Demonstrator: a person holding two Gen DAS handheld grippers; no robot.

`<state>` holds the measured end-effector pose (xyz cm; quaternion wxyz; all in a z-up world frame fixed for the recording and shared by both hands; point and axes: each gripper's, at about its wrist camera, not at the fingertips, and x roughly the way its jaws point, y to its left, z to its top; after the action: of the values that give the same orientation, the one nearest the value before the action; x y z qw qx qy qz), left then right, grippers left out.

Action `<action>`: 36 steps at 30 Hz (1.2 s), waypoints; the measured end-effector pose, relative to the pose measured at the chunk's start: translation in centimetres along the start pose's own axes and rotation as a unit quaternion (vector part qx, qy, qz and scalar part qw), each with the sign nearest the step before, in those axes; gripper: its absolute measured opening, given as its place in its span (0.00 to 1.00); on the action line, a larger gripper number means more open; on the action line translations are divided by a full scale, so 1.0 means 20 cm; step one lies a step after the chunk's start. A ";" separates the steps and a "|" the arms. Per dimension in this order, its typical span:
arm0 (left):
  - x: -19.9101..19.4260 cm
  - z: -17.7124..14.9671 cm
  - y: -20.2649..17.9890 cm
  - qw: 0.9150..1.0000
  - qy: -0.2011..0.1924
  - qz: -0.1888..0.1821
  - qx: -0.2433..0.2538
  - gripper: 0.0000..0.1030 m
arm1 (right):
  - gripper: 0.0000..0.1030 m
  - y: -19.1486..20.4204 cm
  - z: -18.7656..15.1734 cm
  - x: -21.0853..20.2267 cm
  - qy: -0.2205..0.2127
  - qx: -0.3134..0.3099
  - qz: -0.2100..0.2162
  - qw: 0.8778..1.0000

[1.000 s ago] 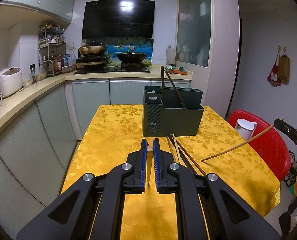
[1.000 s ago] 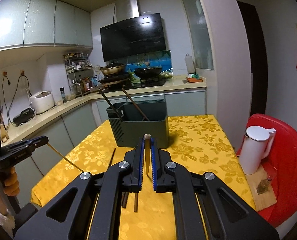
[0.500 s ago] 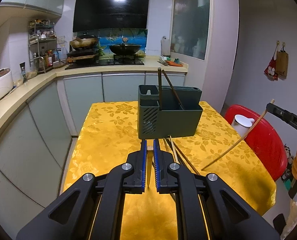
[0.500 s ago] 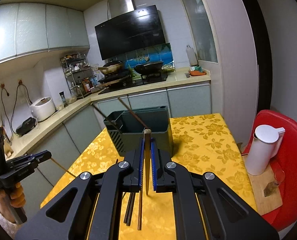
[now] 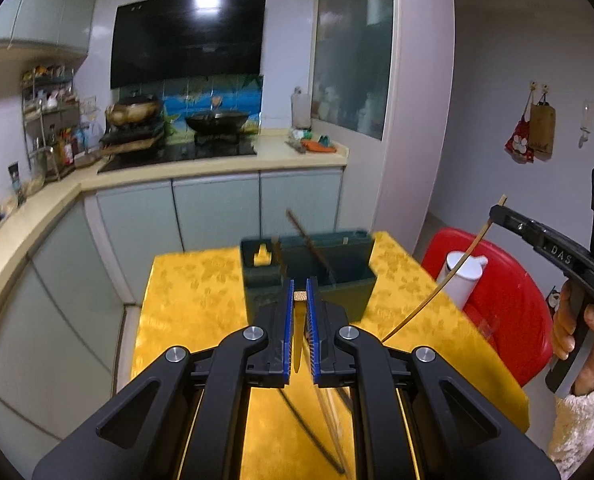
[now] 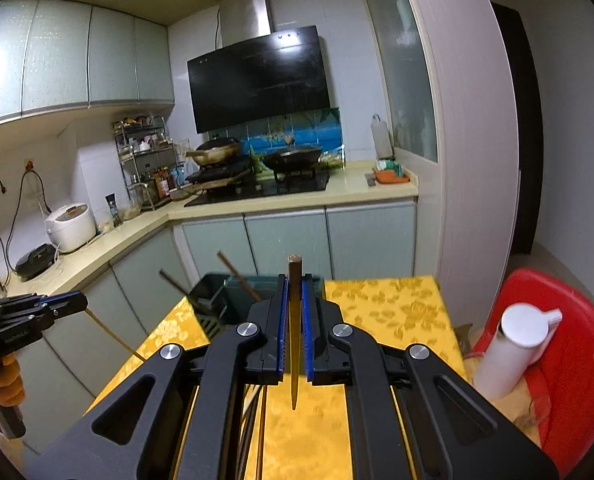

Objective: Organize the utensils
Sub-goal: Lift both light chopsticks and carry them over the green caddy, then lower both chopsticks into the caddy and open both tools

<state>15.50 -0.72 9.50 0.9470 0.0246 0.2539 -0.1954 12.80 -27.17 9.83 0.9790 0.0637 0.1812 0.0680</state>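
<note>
Above the yellow counter (image 5: 201, 292), the left tongs (image 5: 299, 304) were clamped on one chopstick (image 5: 298, 344) and the right tongs (image 6: 294, 300) on another chopstick (image 6: 294, 320), both just before the dark green utensil holder (image 5: 337, 292), loose chopsticks (image 5: 329, 428) lying below.
</note>
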 end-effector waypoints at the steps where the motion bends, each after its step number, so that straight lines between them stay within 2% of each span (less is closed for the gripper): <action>1: 0.01 0.04 -0.01 1.000 -0.006 0.001 0.003 0.06 | 0.07 0.00 0.03 0.01 -0.004 -0.002 -0.001 1.000; 9: 0.13 0.34 -0.09 0.999 -0.044 0.015 0.014 0.06 | 0.07 0.04 0.25 0.12 -0.030 -0.018 -0.001 0.999; 16: 0.32 0.47 -0.14 0.999 -0.049 0.019 0.011 0.06 | 0.07 0.08 0.34 0.26 -0.032 -0.036 -0.007 0.999; 21: 0.50 0.45 -0.14 0.999 -0.022 0.023 0.005 0.06 | 0.07 0.08 0.33 0.39 0.001 -0.044 -0.009 0.999; 30: 0.81 0.29 -0.07 0.999 0.043 0.033 -0.007 0.06 | 0.07 0.13 0.23 0.58 0.045 -0.072 -0.032 0.996; 36: 0.85 0.24 -0.04 0.998 0.053 0.033 -0.012 0.06 | 0.07 0.18 0.16 0.68 0.067 -0.087 -0.035 0.993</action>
<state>30.95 -8.27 5.32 0.9383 0.0321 0.3049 -0.1599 26.15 -21.83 8.69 0.9683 -0.0325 0.2418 0.0538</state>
